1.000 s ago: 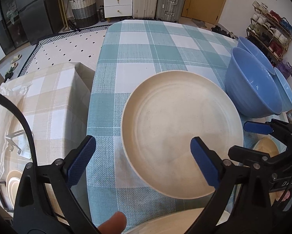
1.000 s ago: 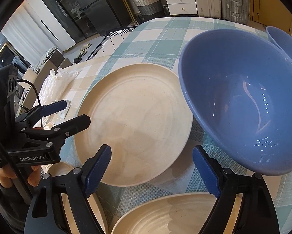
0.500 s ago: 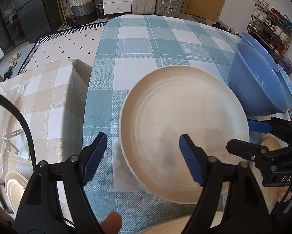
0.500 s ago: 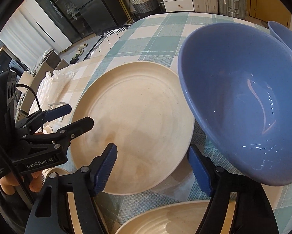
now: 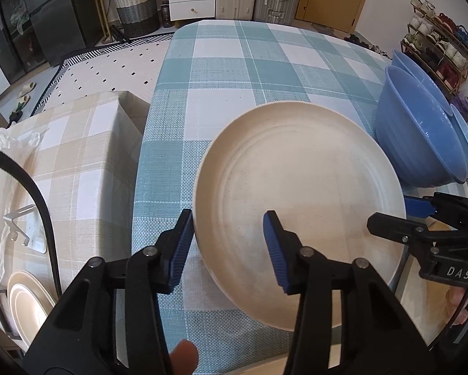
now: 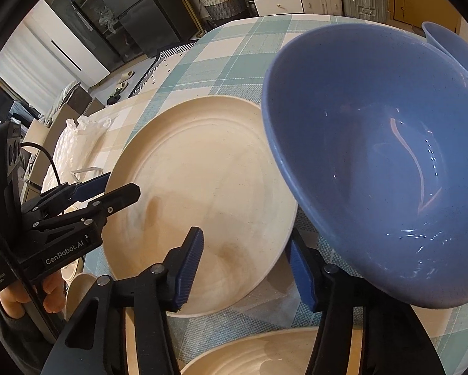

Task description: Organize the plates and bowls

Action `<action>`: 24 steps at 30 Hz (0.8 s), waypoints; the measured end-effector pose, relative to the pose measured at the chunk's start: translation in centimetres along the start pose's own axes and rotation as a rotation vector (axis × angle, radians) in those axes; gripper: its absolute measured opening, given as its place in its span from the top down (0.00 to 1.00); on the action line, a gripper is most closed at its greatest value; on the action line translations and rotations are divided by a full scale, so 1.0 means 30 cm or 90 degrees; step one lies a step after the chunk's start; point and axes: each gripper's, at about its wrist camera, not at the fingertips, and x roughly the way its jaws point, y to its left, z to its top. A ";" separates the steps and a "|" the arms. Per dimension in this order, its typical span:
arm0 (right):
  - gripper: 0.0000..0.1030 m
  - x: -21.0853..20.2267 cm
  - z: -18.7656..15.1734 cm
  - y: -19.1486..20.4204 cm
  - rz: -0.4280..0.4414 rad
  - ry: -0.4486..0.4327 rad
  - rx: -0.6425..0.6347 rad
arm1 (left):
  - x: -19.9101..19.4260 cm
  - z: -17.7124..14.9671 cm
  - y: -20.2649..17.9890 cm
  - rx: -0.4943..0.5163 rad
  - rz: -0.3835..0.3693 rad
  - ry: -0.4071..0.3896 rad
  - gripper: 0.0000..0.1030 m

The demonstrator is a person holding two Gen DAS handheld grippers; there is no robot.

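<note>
As both sets of jaws close in, the plate (image 5: 299, 206) sits flat on the checked desk (image 5: 265, 72), just left of the blue bowl (image 5: 421, 143), and it is being taken from two sides at once. The left gripper (image 5: 227, 247) straddles the near left rim, one pad outside the edge and one over the plate's face; its jaws are closing but, as far as I can tell, not yet pressing. The right gripper (image 6: 243, 265) does the same on the near right rim, one pad over the face, the other tucked outside the edge beside the bowl, jaws closing, still short of a pinch as best I can see.

My read: this is the grab before the lift. To do it well, both grips should bite at the same depth on the rim, so the plate comes up level and does not hinge on one side. The outer pads need to slip under the lip, not just butt against it. The bowl looks to overhang the plate's right edge, so a straight, slow rise clear of that blue wall seems wise. Another plate (image 6: 265, 356) lies just below the grippers; I would keep the lifted one from clipping it.
</note>
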 end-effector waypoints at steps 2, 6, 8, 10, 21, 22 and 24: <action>0.56 0.005 0.000 -0.004 -0.006 0.002 0.003 | 0.002 -0.002 -0.003 0.006 0.007 -0.001 0.62; 0.64 0.006 0.001 -0.010 -0.016 0.003 0.003 | 0.009 -0.002 0.010 -0.006 0.018 0.000 0.73; 0.65 0.006 0.000 -0.011 -0.020 0.002 0.002 | 0.009 -0.002 0.018 -0.012 0.020 -0.001 0.77; 0.66 0.007 0.004 -0.012 -0.023 0.000 0.004 | 0.009 -0.004 0.026 -0.017 0.020 -0.004 0.80; 0.73 0.009 -0.003 -0.012 -0.032 -0.005 0.002 | 0.026 -0.009 0.033 -0.029 0.034 0.003 0.88; 0.74 0.008 -0.003 -0.013 -0.031 -0.007 0.002 | 0.026 -0.009 0.033 -0.028 0.035 0.005 0.88; 0.76 0.004 -0.003 -0.014 -0.034 -0.010 -0.001 | 0.025 -0.011 0.034 -0.030 0.035 0.006 0.89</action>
